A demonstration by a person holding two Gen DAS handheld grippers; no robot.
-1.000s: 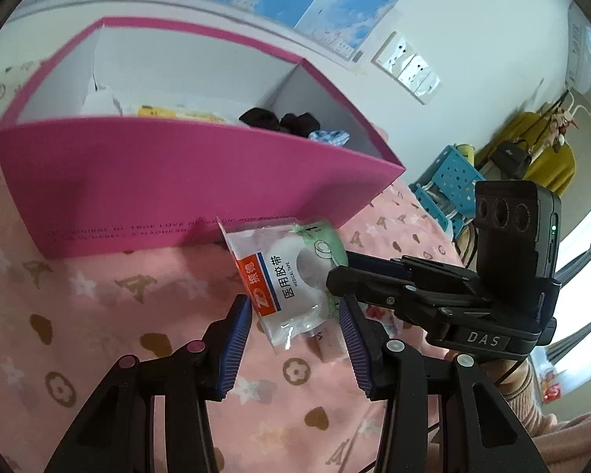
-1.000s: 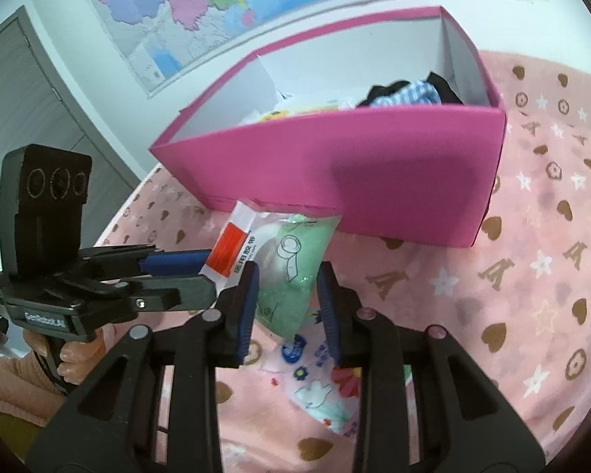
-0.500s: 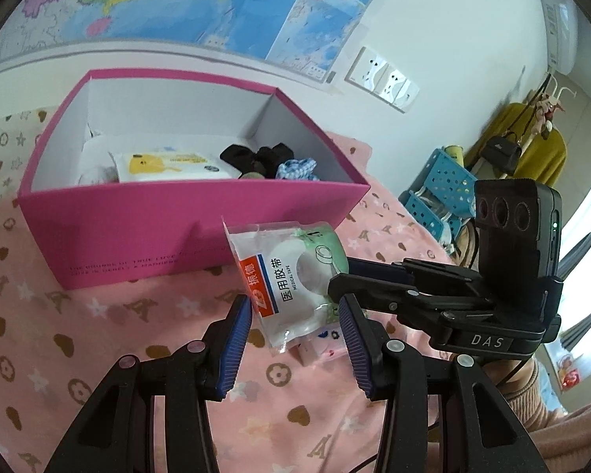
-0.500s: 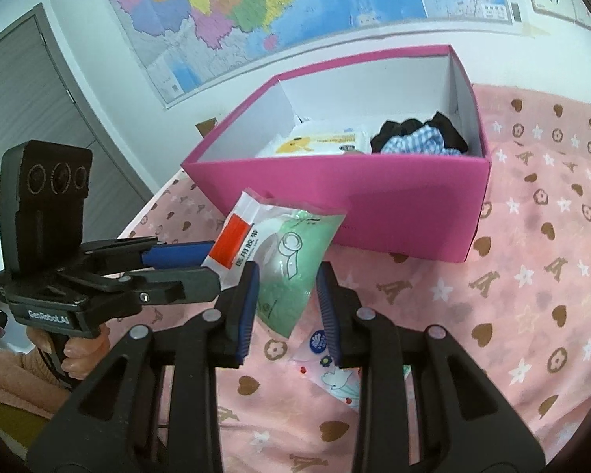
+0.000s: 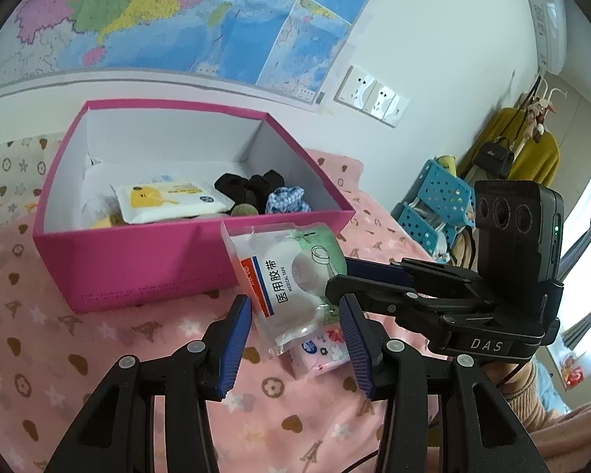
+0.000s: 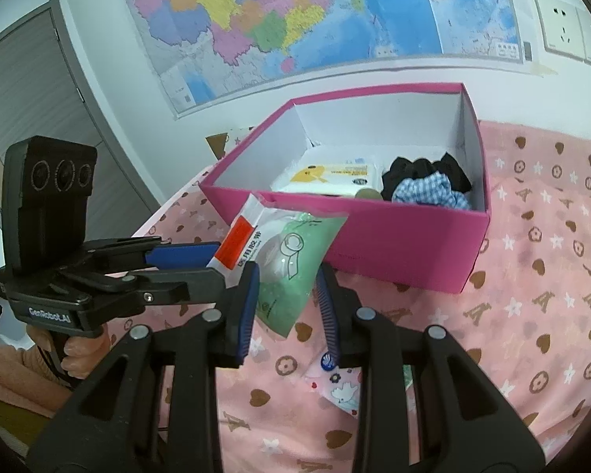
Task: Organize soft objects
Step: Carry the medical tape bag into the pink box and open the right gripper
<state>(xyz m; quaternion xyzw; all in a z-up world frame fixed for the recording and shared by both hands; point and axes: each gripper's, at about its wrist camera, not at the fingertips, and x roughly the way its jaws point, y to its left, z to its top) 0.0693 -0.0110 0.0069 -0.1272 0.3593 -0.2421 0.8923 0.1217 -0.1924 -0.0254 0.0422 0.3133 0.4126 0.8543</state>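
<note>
- My left tongs (image 5: 295, 303) and right tongs (image 6: 287, 272) each pinch one end of the medical tape packet (image 5: 291, 283), so the floppy bag stays flat.
- It hangs in the air, just before the near wall of the pink box (image 5: 138, 268), not yet inside.
- My tongs partly hide a small printed pack (image 5: 323, 351) lying on the cloth; I cannot read it.

L wrist cam close, angled down from left, R wrist cam from right; both share pink box (image 5: 145, 264) (image 6: 394, 248)

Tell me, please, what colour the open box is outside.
Bright pink box, white inside; clearest in the right wrist view.
</note>
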